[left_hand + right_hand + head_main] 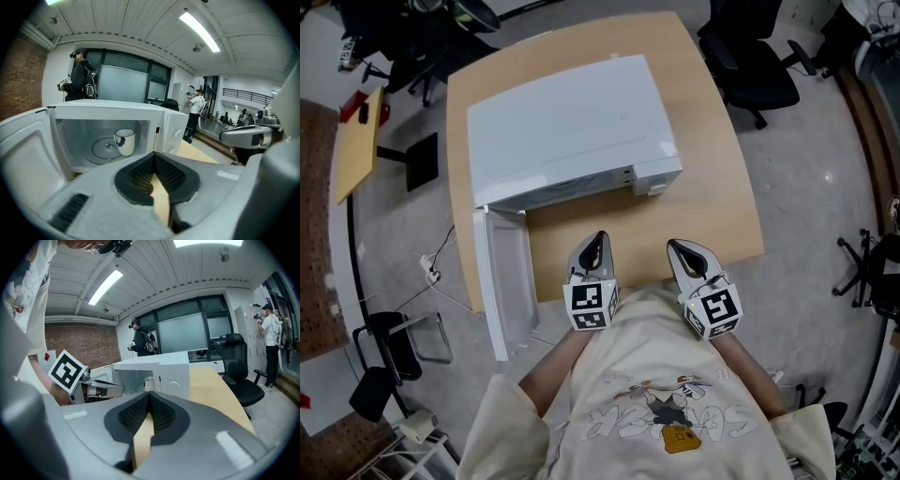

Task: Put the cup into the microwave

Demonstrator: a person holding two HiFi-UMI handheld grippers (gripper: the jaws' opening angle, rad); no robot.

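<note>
A white cup (125, 141) with a dark blue mark stands upright on the glass turntable inside the white microwave (572, 127), right of the plate's centre. The microwave door (506, 281) hangs wide open to the left, past the table's edge. My left gripper (596, 240) is shut and empty, held back from the microwave's opening over the table's front part. In the left gripper view the left gripper (153, 157) has its ribbed pads pressed together. My right gripper (678, 247) is shut too, empty, beside the left one. The right gripper view also catches the cup (149, 383) inside.
The microwave sits on a light wooden table (722, 187). Black office chairs (759, 70) stand beyond its far right corner, another chair (389, 356) at the near left. Cables lie on the floor left of the door. Two people stand in the room's background.
</note>
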